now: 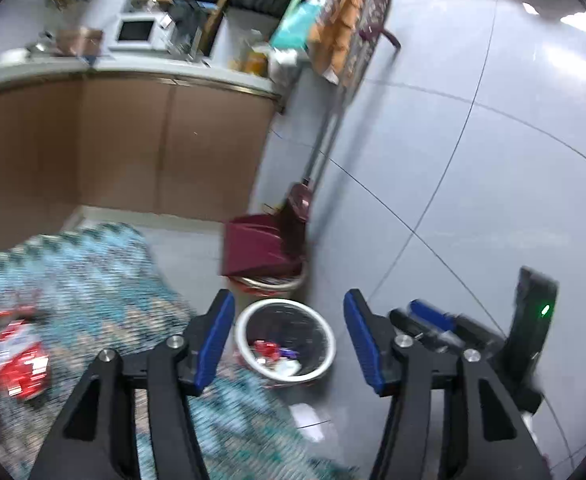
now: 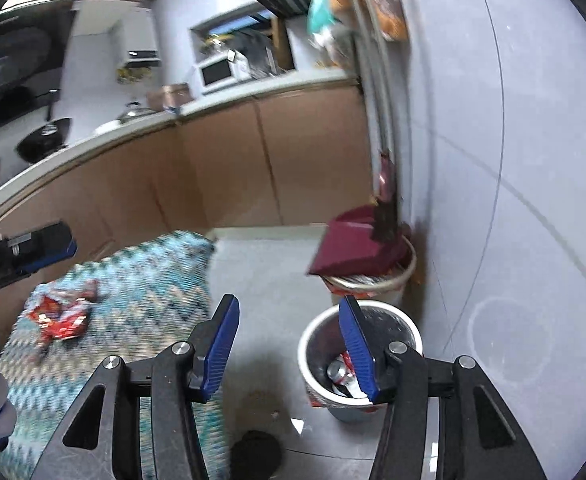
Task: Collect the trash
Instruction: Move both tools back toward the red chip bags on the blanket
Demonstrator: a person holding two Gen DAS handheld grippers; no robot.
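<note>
A white waste bin stands on the grey tile floor and holds red wrappers and other scraps. My left gripper hangs above it, open, with nothing between its blue pads. In the right wrist view the same bin shows a crushed can inside. My right gripper is open and empty, just left of the bin. Crumpled red wrappers lie on the patterned teal rug, also seen as red wrappers at the left. The right gripper's fingers show at the right.
A second bin with a maroon dustpan on top stands behind the white one, a broom leaning beside it. Brown kitchen cabinets run behind the rug. A dark object lies on the floor near me.
</note>
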